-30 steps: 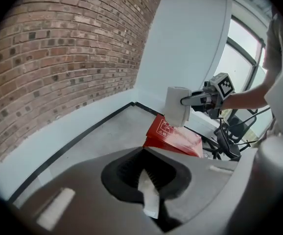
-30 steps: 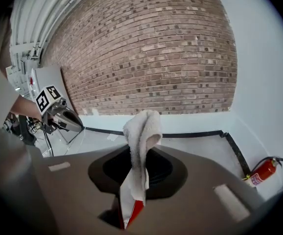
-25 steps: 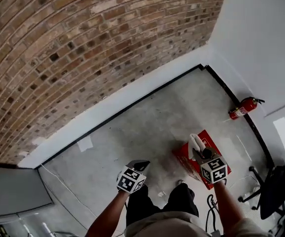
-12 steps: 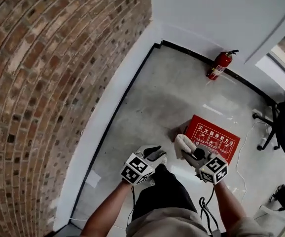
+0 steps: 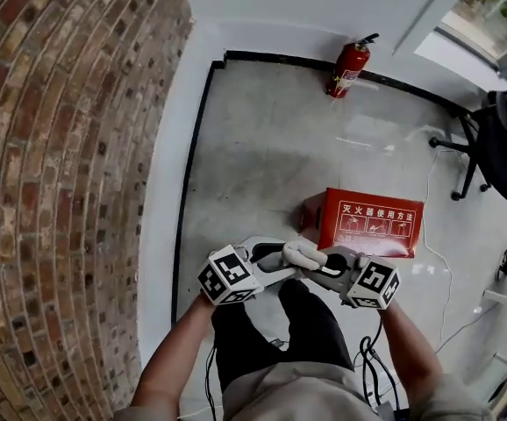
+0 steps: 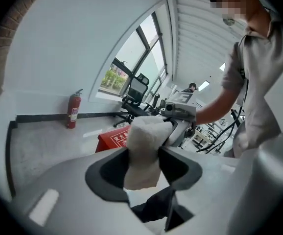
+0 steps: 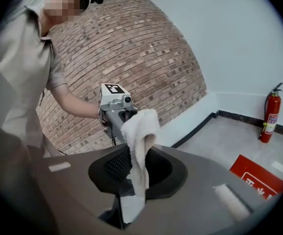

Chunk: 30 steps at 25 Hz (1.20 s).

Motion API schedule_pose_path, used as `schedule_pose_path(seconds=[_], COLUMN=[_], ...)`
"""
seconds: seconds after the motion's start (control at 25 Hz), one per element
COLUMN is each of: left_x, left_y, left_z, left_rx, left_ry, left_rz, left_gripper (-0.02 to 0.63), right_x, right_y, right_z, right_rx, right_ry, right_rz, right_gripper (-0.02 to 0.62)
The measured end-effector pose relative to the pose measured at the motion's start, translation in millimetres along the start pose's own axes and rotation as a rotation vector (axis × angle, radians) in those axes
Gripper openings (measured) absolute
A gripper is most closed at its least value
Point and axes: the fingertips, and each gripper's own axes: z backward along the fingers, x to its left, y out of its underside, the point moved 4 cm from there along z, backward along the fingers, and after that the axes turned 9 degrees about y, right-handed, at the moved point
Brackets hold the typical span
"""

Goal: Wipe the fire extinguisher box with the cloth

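Cloth point(image 5: 304, 254) is hanging in the air just off the near left corner of the fire extinguisher box point(image 5: 372, 222), clear of it, held between two claws that the person is pointing tip to tip. On the box's side, the right claw point(image 7: 137, 173) is gripping the cloth. Its jaws are standing partly closed, with the fabric pinched between the dark ribbed pads, a fold bulging above them and a strip trailing below. The left claw point(image 6: 142, 164) is facing it from the side away from the box. Its jaws are sitting fairly wide, with the pads pressing on both sides of the thick rolled end.

The cloth is looking white and nubbly, like terry towelling, bunched into a soft roll. The box is lying flat on the grey concrete floor point(image 5: 271, 147), a shallow red rectangle with its face up. White characters reading 灭火器使用方法 are running across that face above a row of small white pictograms.

Beyond the box, a red cylindrical fire extinguisher point(image 5: 348, 67) with a black hose is standing against the smooth white wall; its label is too small to read. A rough brick wall point(image 5: 60, 147) is rising well to the box's left. To the box's right, a black office chair point(image 5: 495, 143) is standing and a thin white cable point(image 5: 447, 274) is trailing across the floor.
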Motion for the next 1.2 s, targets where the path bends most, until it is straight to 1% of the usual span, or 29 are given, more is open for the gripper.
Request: schedule_pose_path(seconds=[0.04,0.08,0.12,0.16,0.2,0.24,0.32,0.36,0.4,0.44,0.48,0.52,0.56,0.64,0.72,0.8,0.88,0.96,1.04,1.12,1.2], left_x=[7.7,15.2,23.8,34.6,48.0,63.2,93.9,107.6,119.8,131.0,141.8,152.2,161.4,177.0,191.2,203.0,212.0,220.6,230.4,242.0,257.2], left_y=[1.9,5.2,9.3,13.5,17.1,20.6,28.8,32.8,36.2,39.0,41.4,43.7,46.4,52.0,53.2,53.6,56.5,60.1,66.6,79.2,97.6], left_z=[3.7,5.5,5.6,4.9,4.1,3.1,-2.3,-7.9,-15.7,-25.3,-36.3,-48.7,-62.0,-89.1,-112.3,-130.6,-147.2,-160.8,-169.5,-178.5,-190.0], left_rx=[0.002,0.006,0.012,0.019,0.022,0.021,0.002,-0.009,-0.019,-0.027,-0.035,-0.042,-0.049,-0.070,-0.119,-0.163,-0.175,-0.172,-0.159,-0.117,-0.054], left_ry=[0.027,0.052,0.068,0.073,0.065,0.047,0.004,-0.011,-0.020,-0.028,-0.039,-0.054,-0.070,-0.094,-0.092,-0.087,-0.082,-0.070,-0.060,-0.048,-0.042], left_rz=[-0.008,-0.016,-0.023,-0.029,-0.030,-0.025,0.013,0.036,0.053,0.066,0.075,0.084,0.094,0.113,0.134,0.144,0.136,0.121,0.104,0.075,0.030], left_gripper=[0.172,0.136,0.115,0.105,0.100,0.098,0.098,0.098,0.098,0.098,0.098,0.098,0.098,0.098,0.098,0.098,0.098,0.098,0.098,0.097,0.098], right_x=[-2.6,-5.8,-11.0,-19.2,-29.9,-41.6,-62.4,-70.8,-78.0,-84.0,-88.8,-91.5,-91.2,-84.9,-76.0,-62.9,-47.5,-39.1,-37.3,-41.8,-53.9], right_y=[1.1,3.5,6.9,11.5,17.1,23.8,39.3,47.3,55.3,62.4,67.8,70.7,71.6,71.3,74.8,89.2,114.6,138.7,159.6,181.6,205.4], right_z=[-7.9,-15.8,-23.3,-30.2,-35.8,-38.9,-34.1,-26.9,-18.7,-11.3,-6.1,-3.7,-3.7,-7.4,-15.9,-27.6,-38.5,-49.1,-62.7,-80.9,-105.4], right_rx=[0.005,0.011,0.020,0.027,0.029,0.024,0.006,0.010,0.031,0.061,0.087,0.095,0.080,0.021,-0.003,0.038,0.092,0.121,0.143,0.163,0.184], right_ry=[0.024,0.061,0.112,0.177,0.254,0.339,0.530,0.633,0.736,0.829,0.898,0.934,0.939,0.915,0.893,0.861,0.826,0.825,0.854,0.881,0.874], right_rz=[-0.018,-0.034,-0.050,-0.072,-0.106,-0.153,-0.244,-0.271,-0.288,-0.301,-0.314,-0.332,-0.354,-0.392,-0.381,-0.345,-0.337,-0.359,-0.392,-0.430,-0.442], right_gripper=[0.084,0.087,0.090,0.098,0.119,0.153,0.181,0.192,0.183,0.150,0.056,0.023,0.023,0.023,0.024,0.025,0.023,0.025,0.025,0.025,0.025])
